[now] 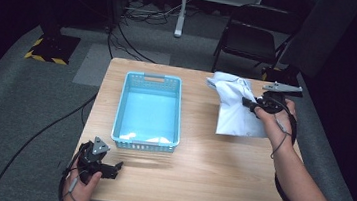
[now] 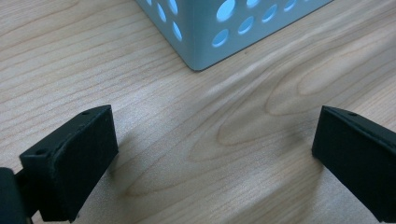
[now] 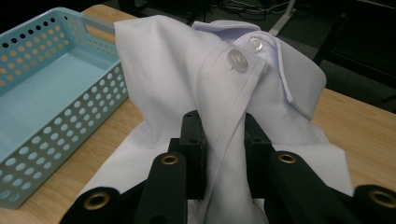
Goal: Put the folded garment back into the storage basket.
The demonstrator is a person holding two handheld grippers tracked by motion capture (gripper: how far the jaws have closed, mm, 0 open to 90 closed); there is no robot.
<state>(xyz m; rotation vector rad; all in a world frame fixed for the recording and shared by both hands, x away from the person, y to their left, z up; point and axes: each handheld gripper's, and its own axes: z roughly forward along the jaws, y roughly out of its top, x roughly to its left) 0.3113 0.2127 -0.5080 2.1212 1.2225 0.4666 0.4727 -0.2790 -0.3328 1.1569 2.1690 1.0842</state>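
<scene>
A folded white shirt (image 1: pixel 235 111) lies at the table's right side, its collar end lifted off the wood. My right gripper (image 1: pixel 249 104) is shut on the shirt's button placket (image 3: pixel 223 140), which bunches up between the black jaws, with two clear buttons and the collar (image 3: pixel 285 65) just beyond them. A light blue perforated basket (image 1: pixel 149 108) stands in the middle of the table, holding nothing. My left gripper (image 1: pixel 109 168) rests low at the table's front left corner, open, its jaws wide apart over bare wood (image 2: pixel 210 140), a corner of the basket (image 2: pixel 201 51) just ahead of it.
The wooden table (image 1: pixel 199 173) has bare room across its front half between basket and forearm. A black folding chair (image 1: pixel 250 40) stands behind the far right edge. Cables run over the grey floor at the left, near a yellow-and-black striped base (image 1: pixel 51 49).
</scene>
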